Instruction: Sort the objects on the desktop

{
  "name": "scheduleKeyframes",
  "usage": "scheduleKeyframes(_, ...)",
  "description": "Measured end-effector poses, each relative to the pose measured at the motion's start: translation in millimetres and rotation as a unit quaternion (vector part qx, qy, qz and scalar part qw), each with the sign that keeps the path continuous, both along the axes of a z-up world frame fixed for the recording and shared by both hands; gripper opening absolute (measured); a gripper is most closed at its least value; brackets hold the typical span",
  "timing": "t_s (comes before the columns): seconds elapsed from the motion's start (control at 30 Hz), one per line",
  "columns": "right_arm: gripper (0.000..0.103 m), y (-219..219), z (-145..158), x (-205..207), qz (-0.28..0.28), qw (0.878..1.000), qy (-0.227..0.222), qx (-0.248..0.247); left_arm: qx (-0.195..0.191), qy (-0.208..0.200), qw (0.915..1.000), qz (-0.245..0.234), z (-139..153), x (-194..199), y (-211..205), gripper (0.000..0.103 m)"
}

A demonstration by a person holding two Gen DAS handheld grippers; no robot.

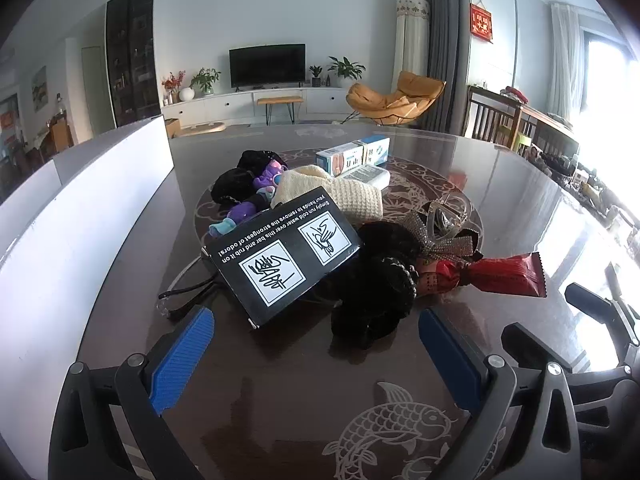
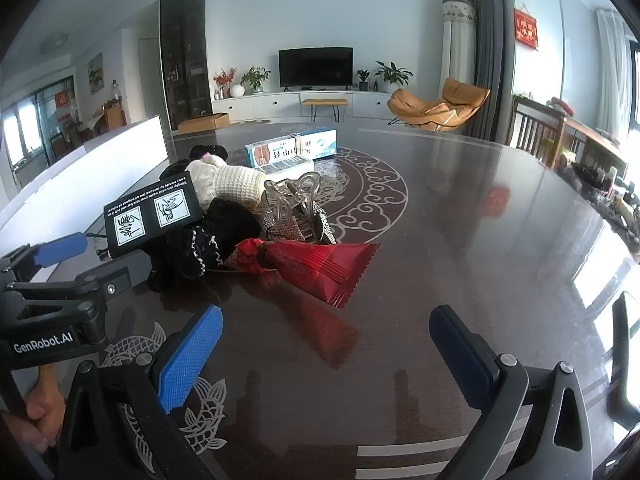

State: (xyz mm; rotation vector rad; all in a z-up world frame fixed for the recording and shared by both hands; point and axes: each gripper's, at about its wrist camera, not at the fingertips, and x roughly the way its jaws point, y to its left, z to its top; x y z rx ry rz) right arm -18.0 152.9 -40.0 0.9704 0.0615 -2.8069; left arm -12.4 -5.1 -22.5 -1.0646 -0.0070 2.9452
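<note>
Left wrist view: left claw [image 1: 316, 356] spread, empty, over dark glossy round table [image 1: 280, 408]. Black printed cardboard box [image 1: 282, 254] ahead, atop heap mid-table; black fuzzy scrunchie [image 1: 372, 292] beside; red foil packet [image 1: 508, 274] right.

Right wrist view: right claw [image 2: 326, 360] spread, empty; red foil packet just ahead on table.

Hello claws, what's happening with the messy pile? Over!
Left claw and right claw open, empty. Pile untouched: black box on top, red wrapper nearest right claw. Nothing in the way.
</note>
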Motion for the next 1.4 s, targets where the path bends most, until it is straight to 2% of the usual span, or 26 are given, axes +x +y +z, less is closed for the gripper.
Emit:
scheduleKeyframes(0.27, 0.103, 3.6, -1.5, -1.1, -0.001, 1.0, -0.007, -0.018, -0.006, -0.004, 1.0, -0.002, -1.1, 0.5, 2.6, 0.103)
scheduleKeyframes(1.4, 0.103, 3.4, -1.7, -2.1, -0.001, 1.0, -0.008, -0.02, -0.008, -0.006, 0.9999, -0.007, -2.7, 0.5, 3.1, 0.103)
